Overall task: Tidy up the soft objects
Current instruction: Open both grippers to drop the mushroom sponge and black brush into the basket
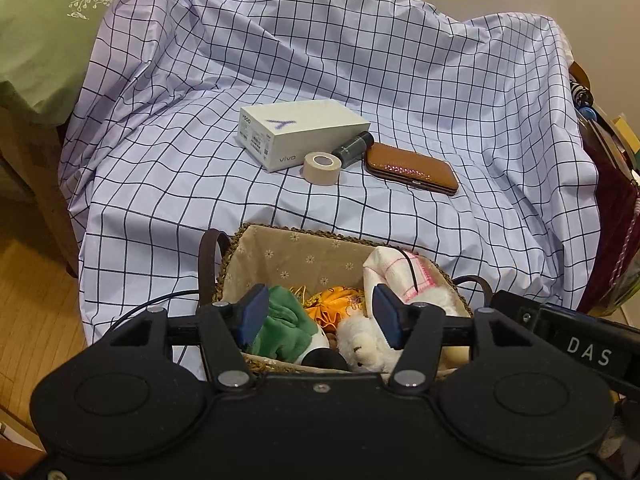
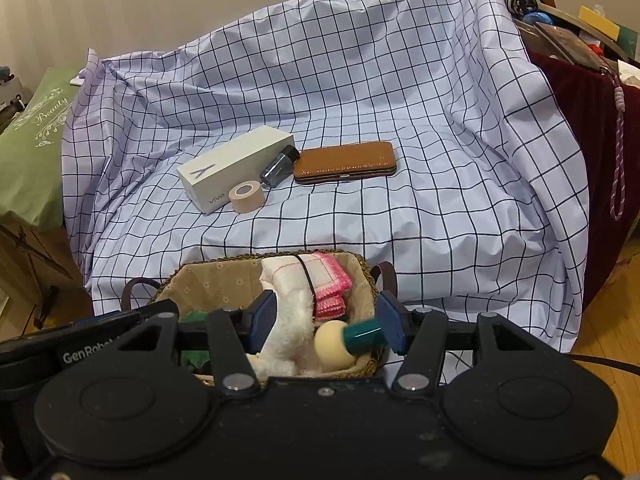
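A woven basket (image 1: 304, 240) (image 2: 224, 270) with a floral cloth lining sits at the near edge of the checked cloth. In it lie a green plush (image 1: 286, 326), an orange cloth (image 1: 334, 300), a white plush bear (image 1: 368, 344) (image 2: 290, 330), a white cloth with pink trim (image 1: 400, 270) (image 2: 324, 280) and a cream ball on a teal handle (image 2: 346, 342). My left gripper (image 1: 320, 316) is open just above the basket, holding nothing. My right gripper (image 2: 326, 322) is open above the basket's right half, holding nothing.
On the checked cloth (image 1: 440, 100) (image 2: 400, 100) behind the basket lie a white phone box (image 1: 300, 132) (image 2: 236, 168), a tape roll (image 1: 322, 168) (image 2: 247, 197), a small dark bottle (image 1: 354, 148) (image 2: 280, 166) and a brown case (image 1: 412, 168) (image 2: 346, 162). A green cushion (image 1: 44, 40) is at left, cluttered shelves at right.
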Demonstrator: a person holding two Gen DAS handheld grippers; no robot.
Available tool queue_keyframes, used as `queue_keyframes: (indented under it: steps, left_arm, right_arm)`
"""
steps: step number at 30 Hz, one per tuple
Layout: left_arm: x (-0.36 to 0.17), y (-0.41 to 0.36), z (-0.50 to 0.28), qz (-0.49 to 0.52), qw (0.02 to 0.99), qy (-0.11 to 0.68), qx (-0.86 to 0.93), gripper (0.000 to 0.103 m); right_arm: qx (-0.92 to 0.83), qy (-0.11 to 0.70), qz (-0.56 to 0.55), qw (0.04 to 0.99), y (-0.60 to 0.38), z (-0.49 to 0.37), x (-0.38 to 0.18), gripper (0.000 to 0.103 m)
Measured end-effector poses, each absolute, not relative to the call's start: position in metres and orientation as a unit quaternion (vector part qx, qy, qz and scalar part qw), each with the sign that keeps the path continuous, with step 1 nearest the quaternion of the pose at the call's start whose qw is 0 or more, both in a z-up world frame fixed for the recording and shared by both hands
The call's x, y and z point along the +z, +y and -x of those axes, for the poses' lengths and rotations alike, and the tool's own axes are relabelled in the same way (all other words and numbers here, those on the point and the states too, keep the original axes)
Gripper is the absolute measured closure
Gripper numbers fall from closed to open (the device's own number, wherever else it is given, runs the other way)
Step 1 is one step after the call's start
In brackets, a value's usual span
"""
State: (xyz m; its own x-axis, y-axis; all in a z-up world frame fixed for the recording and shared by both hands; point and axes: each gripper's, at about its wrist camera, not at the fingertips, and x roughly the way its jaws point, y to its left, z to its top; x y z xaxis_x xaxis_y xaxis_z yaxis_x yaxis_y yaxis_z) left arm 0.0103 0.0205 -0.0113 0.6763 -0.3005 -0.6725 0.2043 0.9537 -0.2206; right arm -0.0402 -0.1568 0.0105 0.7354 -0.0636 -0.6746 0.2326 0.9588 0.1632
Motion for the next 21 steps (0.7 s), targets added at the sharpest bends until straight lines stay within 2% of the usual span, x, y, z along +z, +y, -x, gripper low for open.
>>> queue_keyframes:
  steps: [12, 14, 16, 21]
  left_arm:
    - [-0.0146, 0.0232, -0.0088, 0.062, 0.913, 0.381, -0.134, 0.048]
    - [-0.0145, 0.023, -0.0088, 0.061, 0.913, 0.382, -0.132, 0.046]
    - [-0.0137, 0.0222, -0.0089, 0.06, 0.914, 0.38, -0.129, 0.039]
    - [-0.0121, 0.021, -0.0075, 0.053, 0.917, 0.376, -0.124, 0.039]
  right_arm:
    - [-0.081, 0.358, -0.12, 0.922, -0.1563, 0.04, 0.0097, 0.048]
    - [-0.08, 0.359, -0.12, 0.922, -0.1561, 0.0397, 0.0091, 0.048]
    - [-0.081, 0.36, -0.12, 0.922, -0.1565, 0.0395, 0.0088, 0.048]
    - [-0.08, 0.36, -0.12, 0.922, -0.1566, 0.0395, 0.0088, 0.048]
